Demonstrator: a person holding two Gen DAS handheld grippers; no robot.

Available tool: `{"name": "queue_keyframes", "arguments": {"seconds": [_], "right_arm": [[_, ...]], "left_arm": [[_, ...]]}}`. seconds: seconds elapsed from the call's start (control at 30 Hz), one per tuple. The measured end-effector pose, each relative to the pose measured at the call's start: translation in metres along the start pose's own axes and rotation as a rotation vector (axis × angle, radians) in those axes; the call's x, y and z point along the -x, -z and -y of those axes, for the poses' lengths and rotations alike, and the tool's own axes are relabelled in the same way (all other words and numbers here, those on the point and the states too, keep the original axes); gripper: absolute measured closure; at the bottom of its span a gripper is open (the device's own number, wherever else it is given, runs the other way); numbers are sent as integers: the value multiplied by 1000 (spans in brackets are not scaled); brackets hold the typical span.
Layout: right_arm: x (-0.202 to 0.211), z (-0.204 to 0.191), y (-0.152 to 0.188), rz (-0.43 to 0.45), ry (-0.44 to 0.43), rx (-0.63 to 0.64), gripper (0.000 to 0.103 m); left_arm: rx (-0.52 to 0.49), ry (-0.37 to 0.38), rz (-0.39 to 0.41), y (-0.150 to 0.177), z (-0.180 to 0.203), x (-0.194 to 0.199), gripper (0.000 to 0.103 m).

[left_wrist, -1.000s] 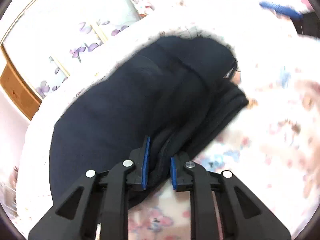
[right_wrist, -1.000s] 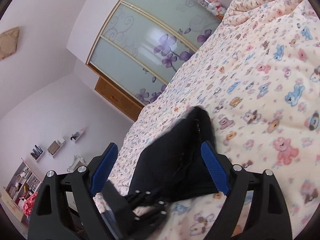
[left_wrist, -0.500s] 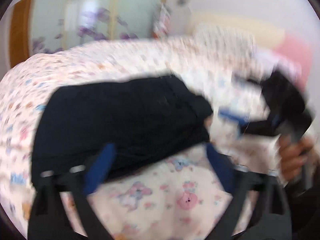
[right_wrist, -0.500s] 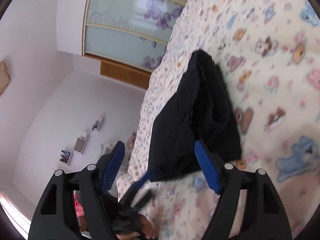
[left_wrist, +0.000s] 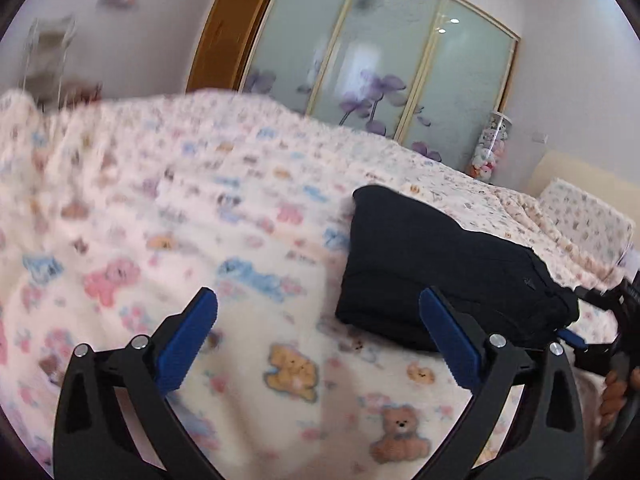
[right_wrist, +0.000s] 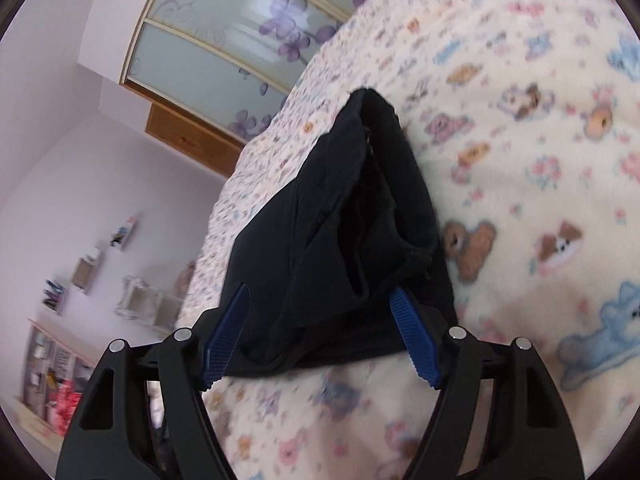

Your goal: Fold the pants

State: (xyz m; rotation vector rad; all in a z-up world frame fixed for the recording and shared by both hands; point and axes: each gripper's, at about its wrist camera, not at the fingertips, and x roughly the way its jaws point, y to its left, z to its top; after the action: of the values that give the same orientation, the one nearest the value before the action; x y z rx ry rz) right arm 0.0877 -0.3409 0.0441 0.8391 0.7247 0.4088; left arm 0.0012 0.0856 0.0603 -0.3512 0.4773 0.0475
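Although the dark pants [left_wrist: 444, 268] already lie folded into a compact bundle on the bed [left_wrist: 200, 208], the thick open end by the right tool [right_wrist: 320, 332] looks untidy. That tool's jaws stand apart around this end without pressing it; the left tool [left_wrist: 316, 340] gapes wide, empty, beside them. No readable writing shows.

Black tongs [left_wrist: 318, 336] with ridged blue pads [left_wrist: 448, 340] and silver screws [left_wrist: 140, 342].
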Motion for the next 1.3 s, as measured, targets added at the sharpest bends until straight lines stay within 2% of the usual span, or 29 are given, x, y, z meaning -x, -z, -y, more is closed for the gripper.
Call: {"name": "queue_keyframes", "arguments": {"seconds": [0.1, 0.13, 0.17, 0.23, 0.33, 0.47, 0.5, 0.57, 0.67, 0.7, 0.73, 0.9, 0.97, 1.03, 1.1, 1.17, 1.2, 1.27, 1.3], "right_arm": [[-8, -6, 0, 28, 60, 41, 28], [-9, -5, 1, 34, 73, 42, 31], [-10, -3, 1, 43, 87, 40, 44], [-11, 6, 1, 60, 121, 22, 59], [-7, 16, 1, 65, 70, -41, 65], [6, -2, 5, 121, -2, 36, 70], [11, -10, 5, 137, -29, 65, 70], [13, -16, 7, 149, -29, 92, 71], [-3, 5, 8, 82, 116, 31, 71], [-9, 25, 8, 45, 101, -62, 70], [-9, 31, 8, 36, 79, -94, 70], [0, 20, 6, 22, 106, -54, 61], [9, 18, 9, 64, 132, -63, 58], [27, 12, 10, 169, 204, -35, 58], [44, -3, 8, 278, 224, 52, 58], [47, -20, 4, 311, 180, 155, 56], [43, -31, 3, 295, 126, 217, 54], [32, -41, 2, 260, 54, 254, 38], [25, -43, 2, 232, 16, 252, 37]], "left_arm": [[39, 22, -33, 6, 2, -12, 2], [37, 23, -34, 6, 4, -12, 2], [35, 25, -34, 6, 4, -11, 2], [34, 26, -38, 13, 4, -20, 2], [34, 27, -41, 14, 4, -23, 2], [35, 28, -41, 13, 4, -22, 2], [35, 29, -41, 14, 4, -22, 2], [35, 28, -43, 13, 4, -23, 2], [34, 28, -46, 13, 5, -24, 2], [34, 28, -45, 14, 5, -23, 2], [35, 28, -45, 14, 5, -23, 2], [36, 30, -44, 14, 5, -24, 2], [36, 31, -42, 14, 5, -23, 2], [39, 45, -33, 13, 5, -22, 2], [57, 105, 4, 7, 7, -14, 2], [56, 157, 44, -5, 15, -5, 2], [49, 170, 57, -10, 20, -3, 2], [19, 223, 59, -29, 40, -6, 2], [6, 240, 38, -37, 51, -12, 2]]}}
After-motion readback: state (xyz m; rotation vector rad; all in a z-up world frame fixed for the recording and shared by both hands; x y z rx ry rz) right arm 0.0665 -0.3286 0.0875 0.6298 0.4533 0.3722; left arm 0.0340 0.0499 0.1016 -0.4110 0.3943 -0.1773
